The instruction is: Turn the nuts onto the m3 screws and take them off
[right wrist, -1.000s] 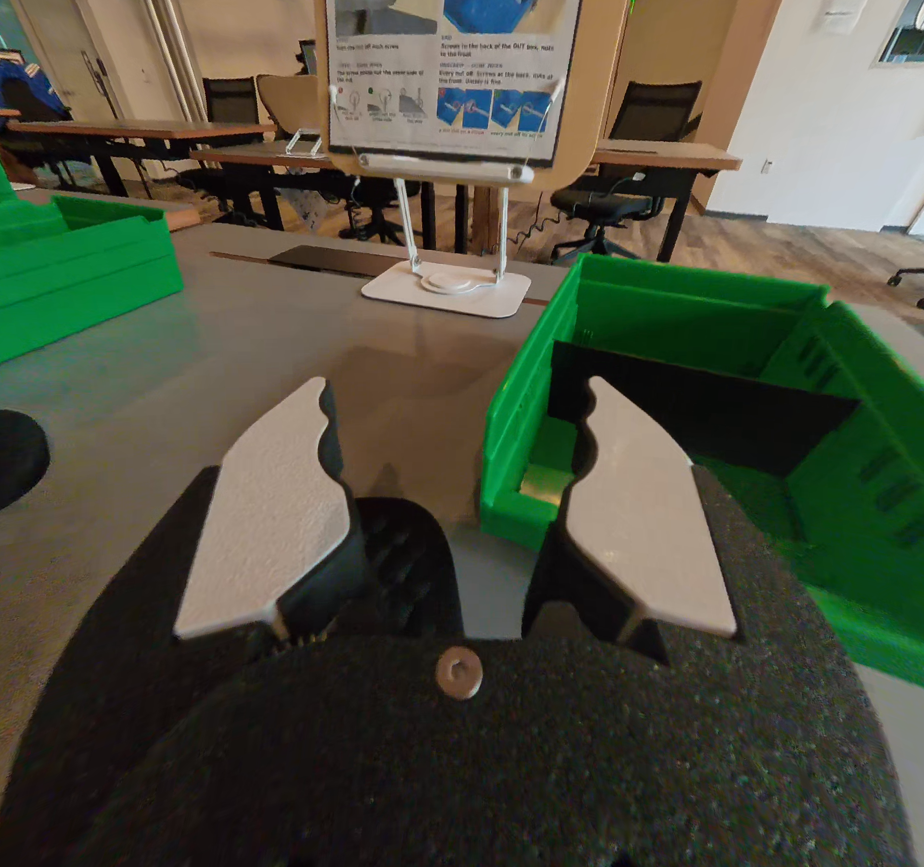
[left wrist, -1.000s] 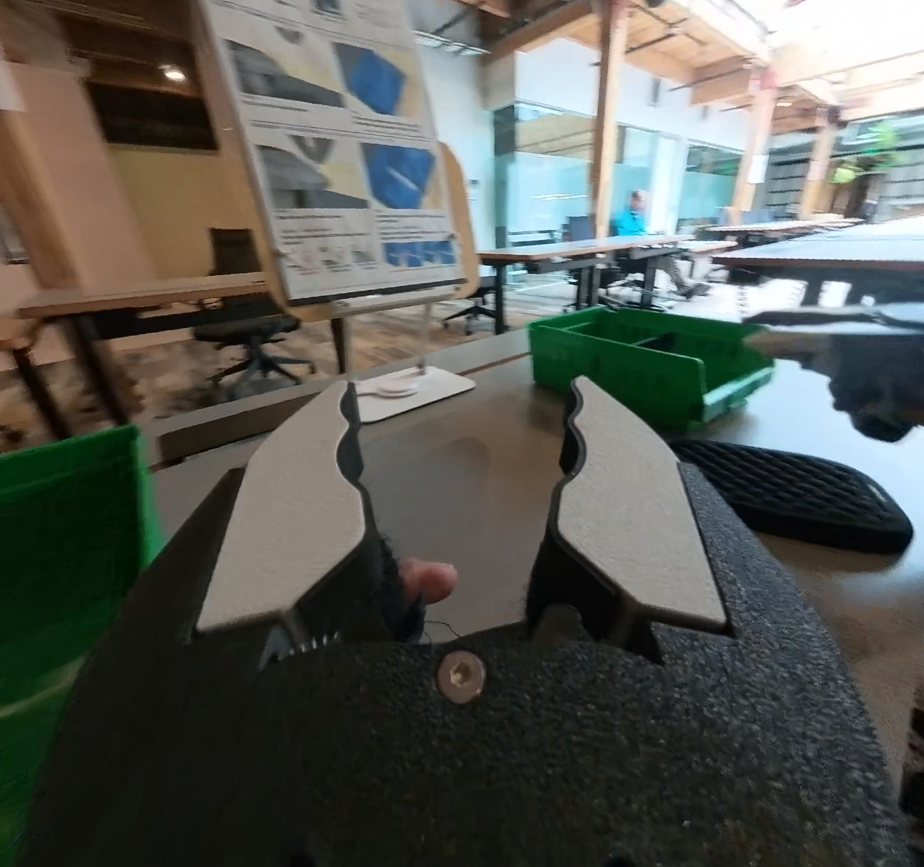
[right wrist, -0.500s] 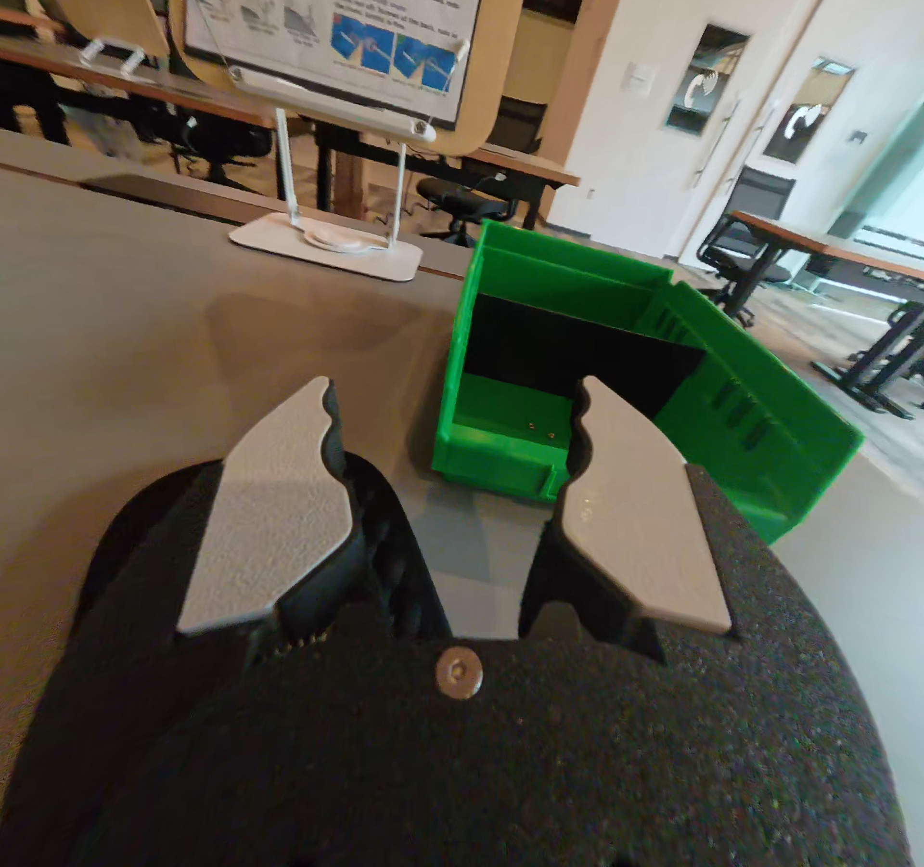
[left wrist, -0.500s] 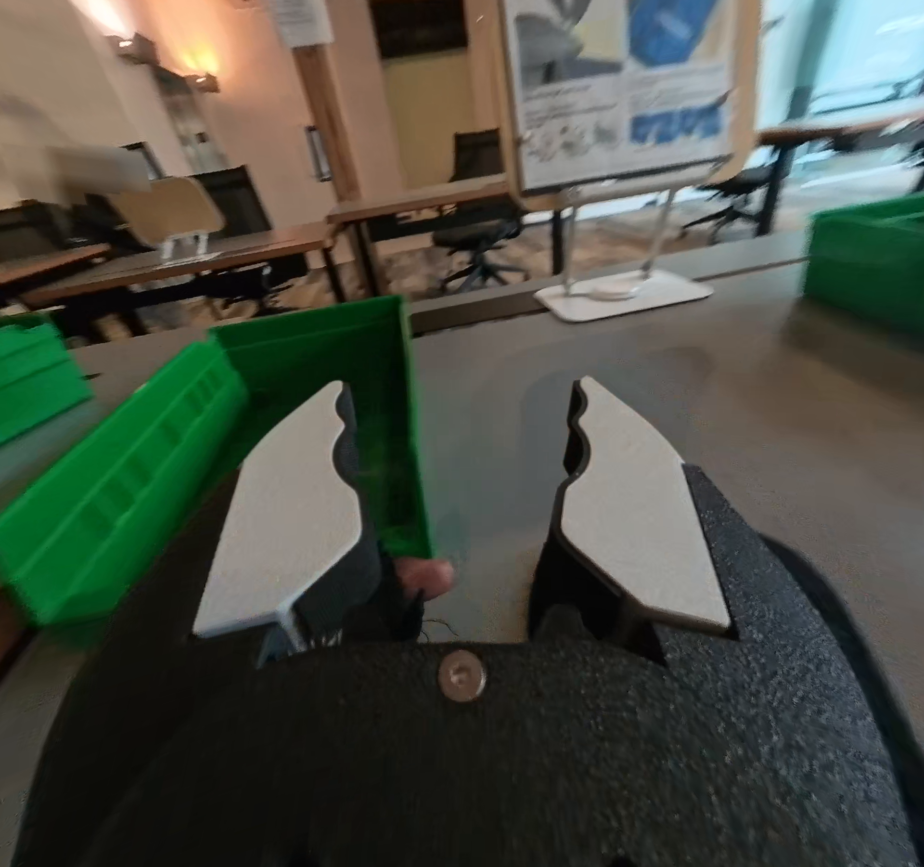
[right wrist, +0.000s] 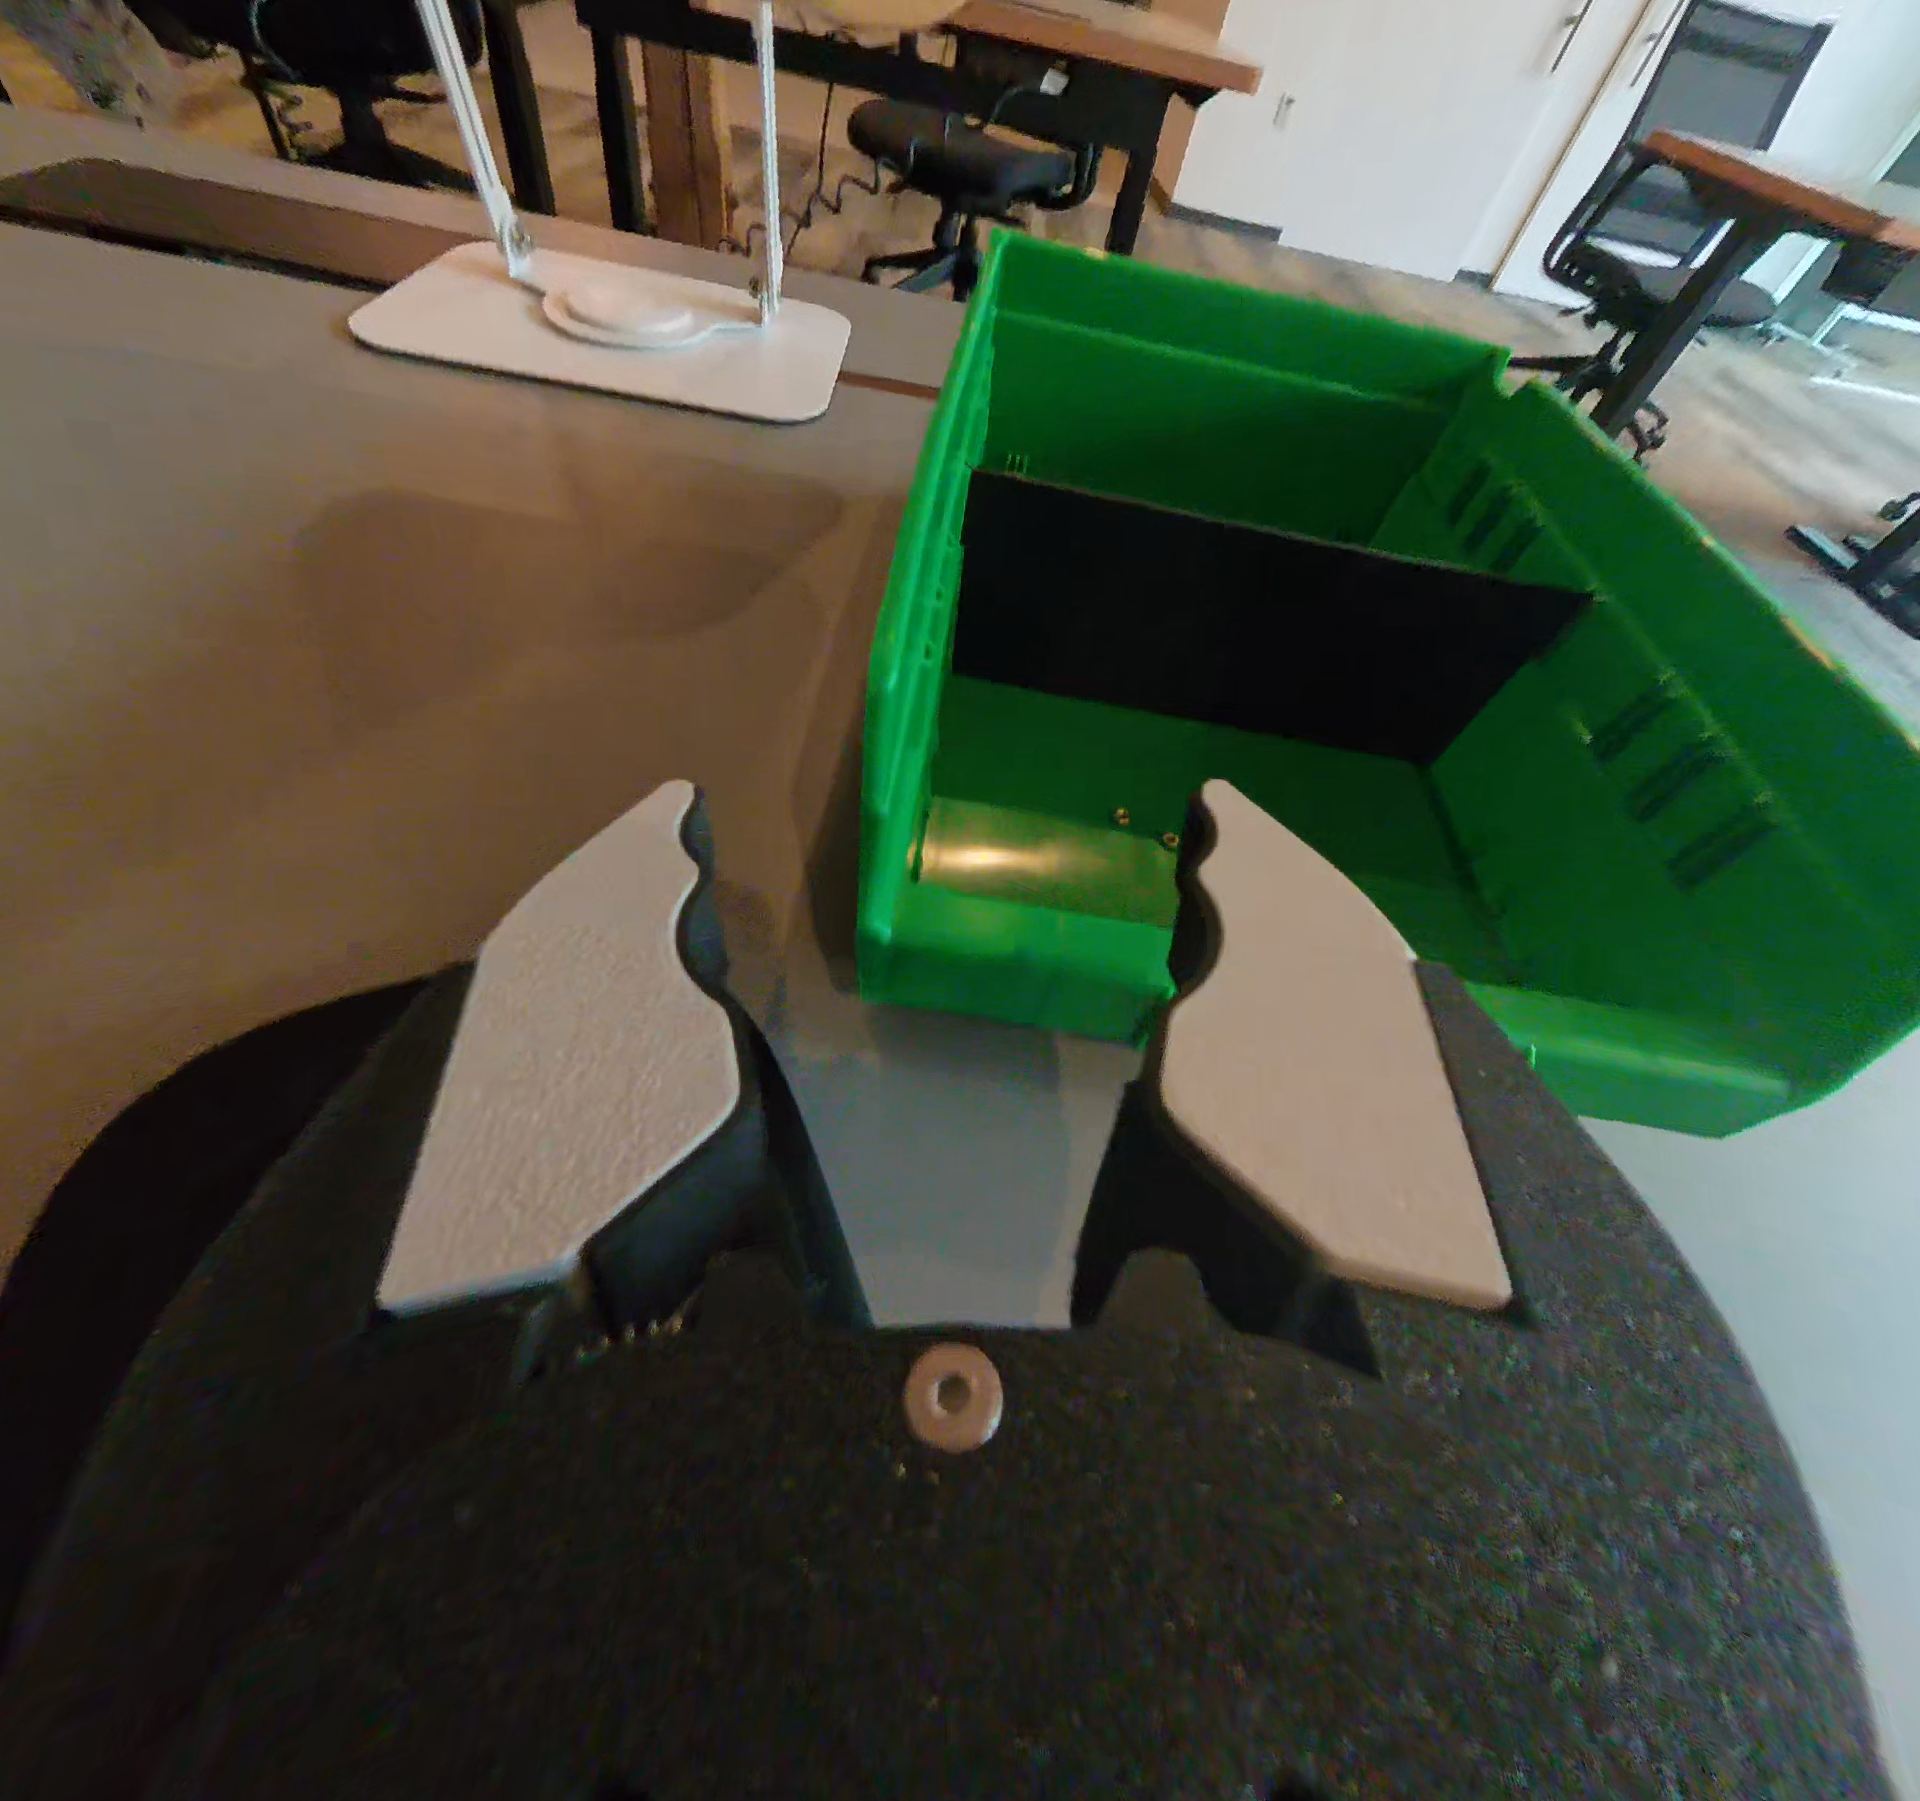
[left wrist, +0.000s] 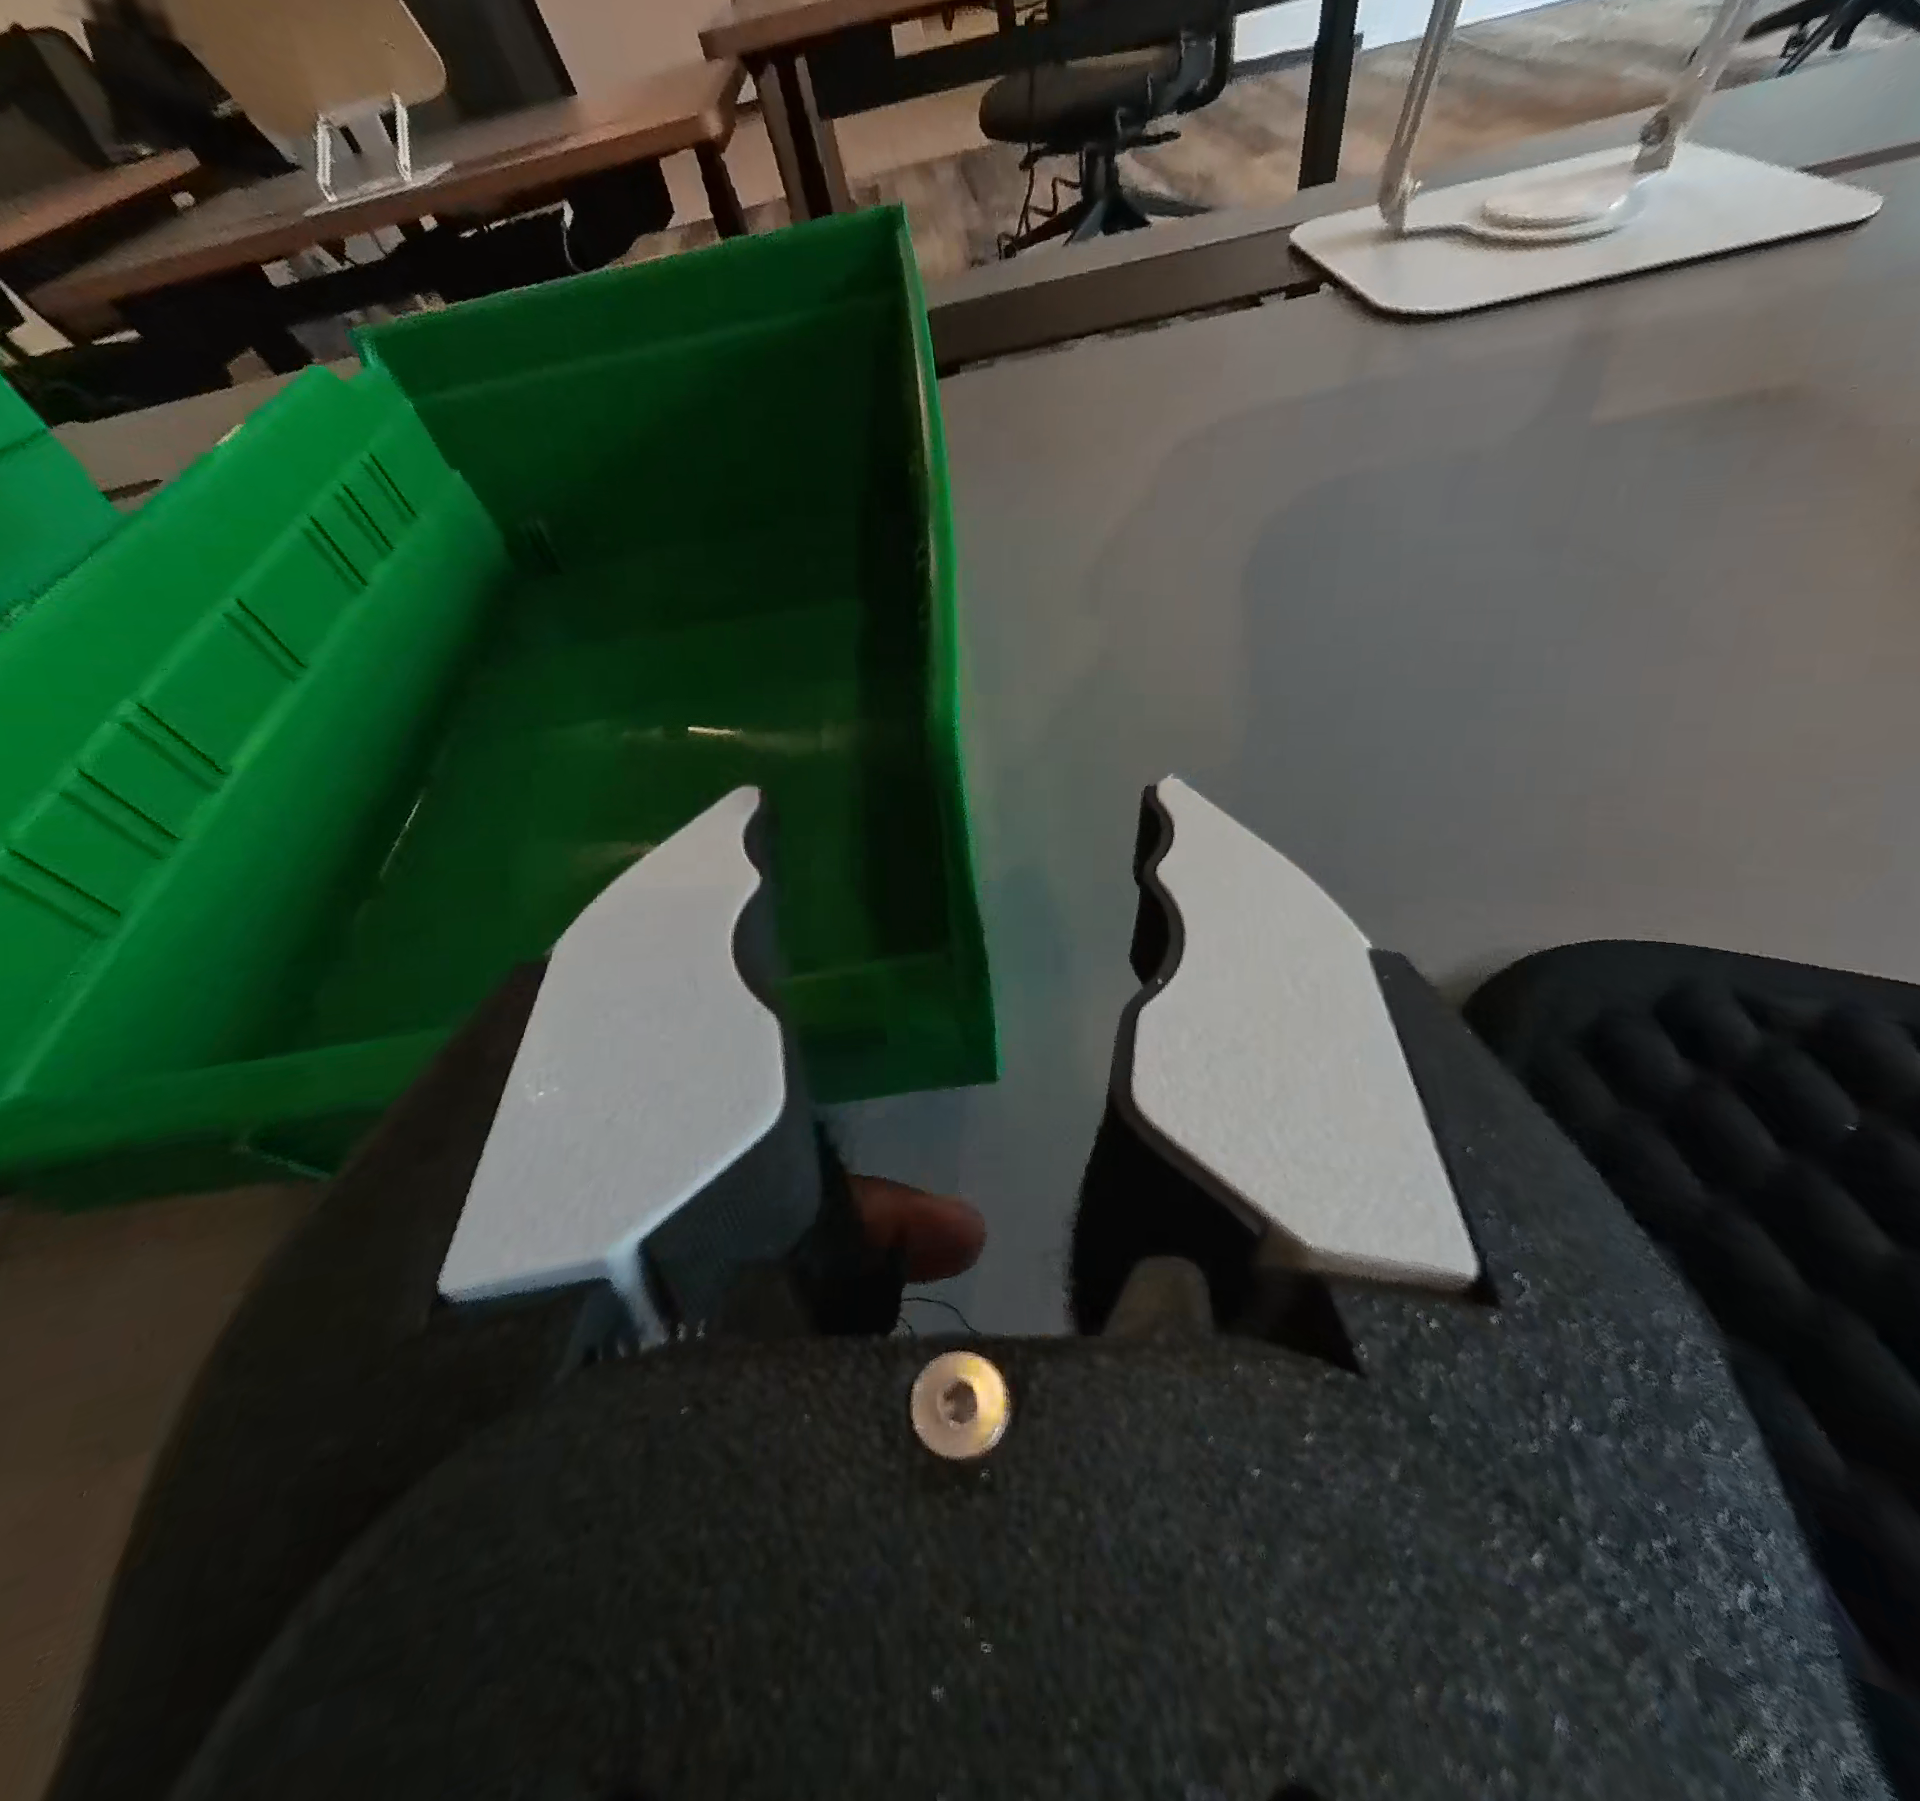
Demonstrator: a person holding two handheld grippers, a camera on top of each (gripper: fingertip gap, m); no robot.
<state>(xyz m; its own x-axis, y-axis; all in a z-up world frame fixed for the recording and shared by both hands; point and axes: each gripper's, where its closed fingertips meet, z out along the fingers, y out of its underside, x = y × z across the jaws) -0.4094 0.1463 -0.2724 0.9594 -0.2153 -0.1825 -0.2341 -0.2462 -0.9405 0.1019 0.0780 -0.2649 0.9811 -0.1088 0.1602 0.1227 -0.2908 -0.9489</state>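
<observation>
Two small brass-coloured nuts (right wrist: 1143, 824) lie on the floor of the front compartment of a green plastic parts bin (right wrist: 1714, 712) on the right of the table, close to the tip of the right gripper's far finger; they are too small to say more of them, and no screw can be made out in either view. A flat black divider panel (right wrist: 1247, 608) stands across this bin, splitting it into a front and a back compartment; the front floor shows a pale glare patch beside the nuts.

The right gripper (right wrist: 948, 795) hangs over the near left corner of that bin with its two grey, wavy-edged fingers (right wrist: 582, 1024) spread wide and gripping nothing; one finger is over the bare table, the other over the bin.

The left gripper (left wrist: 951, 801) is likewise open, somewhat less widely, with nothing in its grasp; its near finger is over a second green plastic bin (left wrist: 208, 764), its other over the table, the bin's right wall showing between them; a fingertip of the person's hand (left wrist: 920, 1232) shows under the jaws.

Both bins stand on a smooth grey table (left wrist: 1455, 608); a black ribbed rubber mat (left wrist: 1766, 1128) lies to the right of the left gripper; a white flat-based document stand (right wrist: 603, 338) sits at the table's far edge; wooden desks and black office chairs (right wrist: 956, 162) fill the room behind.
</observation>
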